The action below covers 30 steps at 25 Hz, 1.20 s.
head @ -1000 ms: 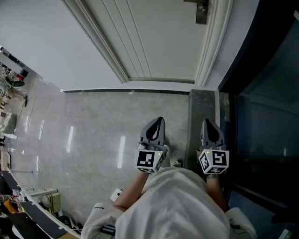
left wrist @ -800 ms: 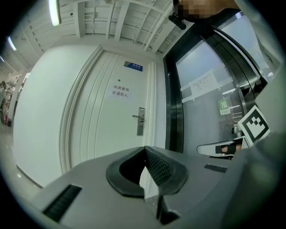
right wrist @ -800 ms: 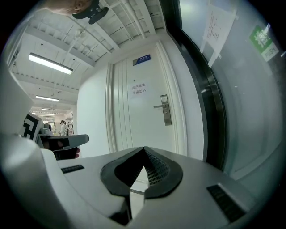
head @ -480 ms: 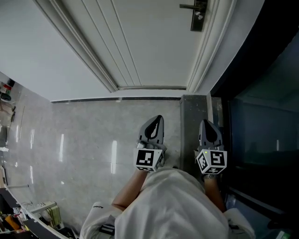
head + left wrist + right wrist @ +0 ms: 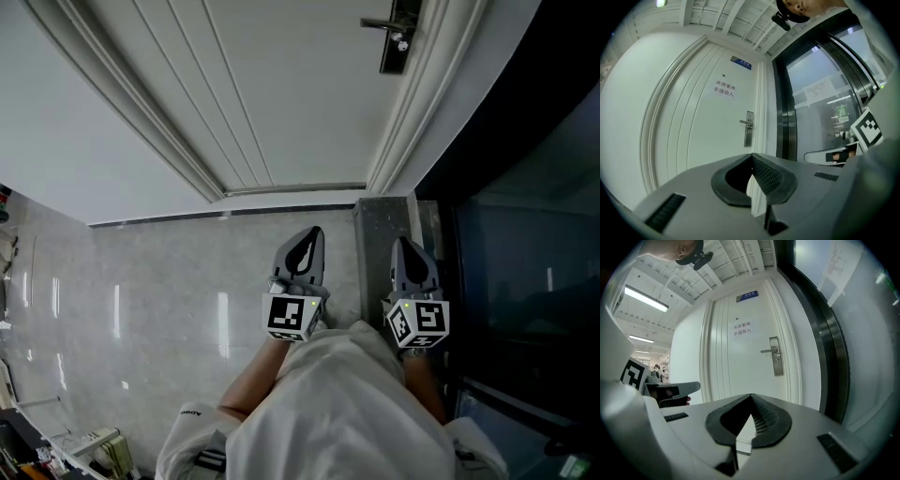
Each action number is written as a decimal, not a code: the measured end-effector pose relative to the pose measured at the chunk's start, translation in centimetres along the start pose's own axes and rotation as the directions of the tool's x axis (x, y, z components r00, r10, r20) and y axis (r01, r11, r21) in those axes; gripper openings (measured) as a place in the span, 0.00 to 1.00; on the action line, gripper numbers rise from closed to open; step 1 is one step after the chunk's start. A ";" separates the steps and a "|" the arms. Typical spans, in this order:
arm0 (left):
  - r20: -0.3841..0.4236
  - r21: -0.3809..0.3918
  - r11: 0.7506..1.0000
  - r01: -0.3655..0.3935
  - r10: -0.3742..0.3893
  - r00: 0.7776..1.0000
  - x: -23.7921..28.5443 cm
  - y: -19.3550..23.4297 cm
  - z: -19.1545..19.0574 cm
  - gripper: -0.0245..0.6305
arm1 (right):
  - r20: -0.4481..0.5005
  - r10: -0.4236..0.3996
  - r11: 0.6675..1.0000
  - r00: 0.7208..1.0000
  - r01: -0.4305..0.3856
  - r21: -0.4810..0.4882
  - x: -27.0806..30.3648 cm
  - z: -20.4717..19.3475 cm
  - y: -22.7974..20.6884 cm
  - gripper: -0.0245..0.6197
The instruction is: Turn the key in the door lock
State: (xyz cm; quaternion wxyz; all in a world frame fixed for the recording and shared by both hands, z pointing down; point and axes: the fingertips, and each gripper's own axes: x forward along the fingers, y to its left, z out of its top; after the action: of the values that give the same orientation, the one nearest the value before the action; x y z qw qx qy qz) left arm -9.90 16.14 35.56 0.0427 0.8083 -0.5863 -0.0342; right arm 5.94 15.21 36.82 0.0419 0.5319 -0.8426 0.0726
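Observation:
The white door (image 5: 281, 84) stands ahead, its metal lock plate with a lever handle (image 5: 398, 37) at its right edge. The same lock plate shows in the left gripper view (image 5: 748, 129) and in the right gripper view (image 5: 776, 363). No key can be made out at this distance. My left gripper (image 5: 314, 234) and right gripper (image 5: 401, 244) are held side by side, level, pointing at the door and well short of it. The jaws of each meet at the tips, left (image 5: 752, 155) and right (image 5: 751, 396), with nothing between them.
A dark-framed glass wall (image 5: 525, 234) runs along the right. A dark stone strip (image 5: 384, 234) lies on the glossy grey floor (image 5: 141, 309) by the door frame. A paper sign (image 5: 742, 330) and a blue plate (image 5: 747, 296) hang on the door. Clutter (image 5: 94, 450) sits at the lower left.
Both grippers have been carried forward toward the door. More of the door and its lock plate shows in the head view, and the clutter at the left has slid out of it.

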 end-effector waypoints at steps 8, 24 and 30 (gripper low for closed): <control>-0.023 -0.008 0.999 0.043 -0.043 0.999 3.1 1.6 -0.9 0.05 | -0.015 -0.050 0.999 0.999 0.050 -0.001 2.9 -0.3 -0.8 0.04; -0.066 0.005 0.999 0.053 -0.053 0.996 13.8 3.9 -1.5 0.05 | -0.044 -0.075 0.997 0.996 0.076 0.012 12.4 0.3 -7.4 0.04; -0.073 0.009 0.999 0.049 -0.049 0.996 18.8 4.6 -1.7 0.05 | -0.059 -0.059 0.998 0.997 0.060 0.012 16.8 0.6 -10.1 0.04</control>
State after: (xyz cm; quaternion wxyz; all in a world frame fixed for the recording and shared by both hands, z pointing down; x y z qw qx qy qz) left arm -8.21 -3.09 37.66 0.0590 0.8233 -0.5645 -0.0025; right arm 7.78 -4.12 39.46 0.0649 0.5549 -0.8242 0.0926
